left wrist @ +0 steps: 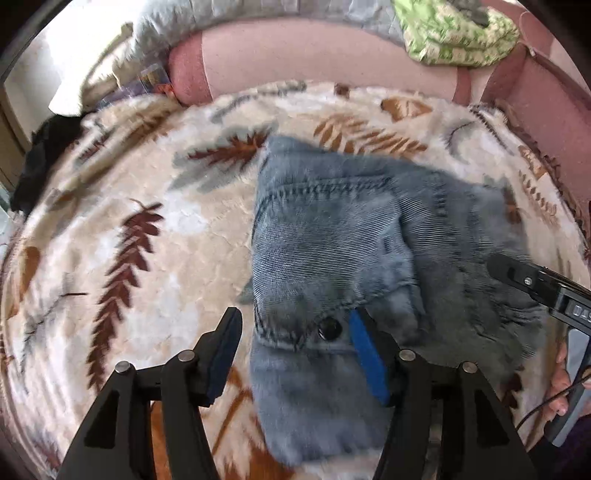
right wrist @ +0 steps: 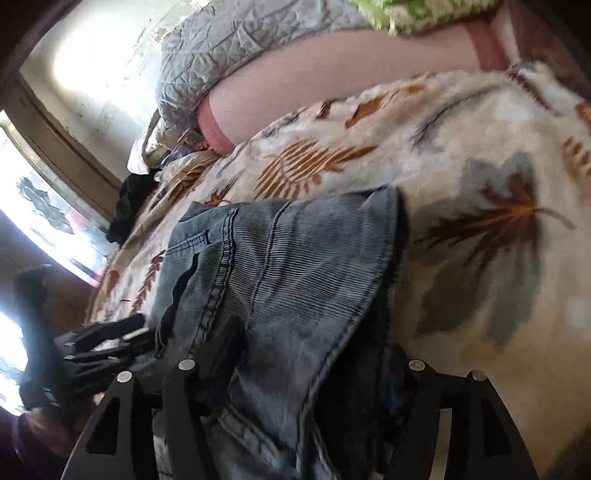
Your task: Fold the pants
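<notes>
Jaws on the left gripper (left wrist: 295,356) stand spread, blue pads apart and pinching nothing; folded faded blue denim pants (left wrist: 354,251) lie between and beyond them, with the dark round button (left wrist: 330,328) just inside the right-hand pad. That pad sits over the denim edge, the other finger (left wrist: 225,354) hangs above bare blanket. Contact with the cloth cannot be told from this view.

Right gripper (right wrist: 314,373): jaws also apart in the right wrist view, with a thick stack of denim filling the gap between them. One dark finger (right wrist: 225,354) lies against the fabric on the left side; the other finger is mostly hidden behind the folds, so a true pinch cannot be confirmed. Pads do not visibly press the cloth.

Pants sit on a cream plush blanket with brown and grey leaf print (left wrist: 140,206), roughly mid-bed, folded into a compact bundle with stitched seams showing. Left wrist view shows the right gripper's black body (left wrist: 535,284) reaching over the bundle's right edge, person's fingers (left wrist: 561,384) wrapped on its handle. Right wrist view shows the left gripper's black frame (right wrist: 99,350) at the bundle's left edge.

Behind the blanket: pink padded bed frame (left wrist: 314,55), grey quilted cover (right wrist: 229,44), green-and-white patterned cloth (left wrist: 454,33), black garment (left wrist: 44,158) at the bed's left edge. Both views motion-blurred.
</notes>
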A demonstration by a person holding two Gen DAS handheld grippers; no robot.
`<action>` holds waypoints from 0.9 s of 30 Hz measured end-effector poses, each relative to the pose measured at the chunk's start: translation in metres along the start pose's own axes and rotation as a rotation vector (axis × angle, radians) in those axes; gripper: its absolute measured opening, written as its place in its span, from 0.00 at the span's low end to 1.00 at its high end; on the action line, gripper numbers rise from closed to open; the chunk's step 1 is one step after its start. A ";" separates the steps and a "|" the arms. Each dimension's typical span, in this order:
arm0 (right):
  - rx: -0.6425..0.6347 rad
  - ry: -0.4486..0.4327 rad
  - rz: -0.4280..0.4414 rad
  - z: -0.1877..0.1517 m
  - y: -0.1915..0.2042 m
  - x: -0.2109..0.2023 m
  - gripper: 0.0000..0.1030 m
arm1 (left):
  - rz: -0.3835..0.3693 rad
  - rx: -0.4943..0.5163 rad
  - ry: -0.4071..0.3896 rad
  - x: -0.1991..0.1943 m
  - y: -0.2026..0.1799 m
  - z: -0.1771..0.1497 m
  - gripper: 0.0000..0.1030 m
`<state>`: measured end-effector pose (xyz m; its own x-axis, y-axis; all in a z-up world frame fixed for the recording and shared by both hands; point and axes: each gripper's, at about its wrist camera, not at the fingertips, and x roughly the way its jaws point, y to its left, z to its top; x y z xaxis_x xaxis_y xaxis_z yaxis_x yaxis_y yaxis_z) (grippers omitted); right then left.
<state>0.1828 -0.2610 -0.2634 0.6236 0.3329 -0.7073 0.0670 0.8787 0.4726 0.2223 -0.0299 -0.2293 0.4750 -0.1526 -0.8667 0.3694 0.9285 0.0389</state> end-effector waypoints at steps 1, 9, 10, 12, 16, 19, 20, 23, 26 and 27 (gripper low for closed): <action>-0.010 -0.020 -0.022 -0.001 0.002 -0.011 0.66 | 0.021 -0.001 -0.018 -0.009 -0.004 0.000 0.64; -0.081 -0.247 -0.093 -0.040 0.021 -0.116 0.68 | 0.160 -0.025 -0.221 -0.118 -0.019 -0.029 0.71; -0.100 -0.263 -0.100 -0.044 0.028 -0.126 0.68 | 0.169 -0.030 -0.240 -0.130 -0.021 -0.032 0.73; -0.158 -0.300 -0.123 -0.055 0.044 -0.150 0.68 | 0.186 -0.039 -0.281 -0.151 -0.023 -0.035 0.80; -0.231 -0.374 -0.162 -0.069 0.075 -0.194 0.70 | 0.218 -0.057 -0.384 -0.194 -0.027 -0.045 0.82; -0.258 -0.431 -0.200 -0.075 0.096 -0.220 0.71 | 0.240 -0.076 -0.427 -0.221 -0.028 -0.051 0.82; -0.268 -0.446 -0.209 -0.077 0.102 -0.227 0.72 | 0.252 -0.082 -0.441 -0.228 -0.028 -0.054 0.82; -0.294 -0.485 -0.255 -0.082 0.121 -0.246 0.73 | 0.284 -0.103 -0.467 -0.247 -0.028 -0.061 0.83; -0.289 -0.510 -0.266 -0.087 0.134 -0.261 0.73 | 0.295 -0.132 -0.489 -0.262 -0.023 -0.068 0.83; -0.287 -0.516 -0.271 -0.088 0.139 -0.265 0.73 | 0.297 -0.142 -0.491 -0.265 -0.021 -0.071 0.83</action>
<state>-0.0414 -0.1970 -0.0570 0.9128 -0.0582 -0.4042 0.1088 0.9887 0.1033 0.0322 0.0147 -0.0355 0.8685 0.0136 -0.4955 0.0693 0.9865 0.1485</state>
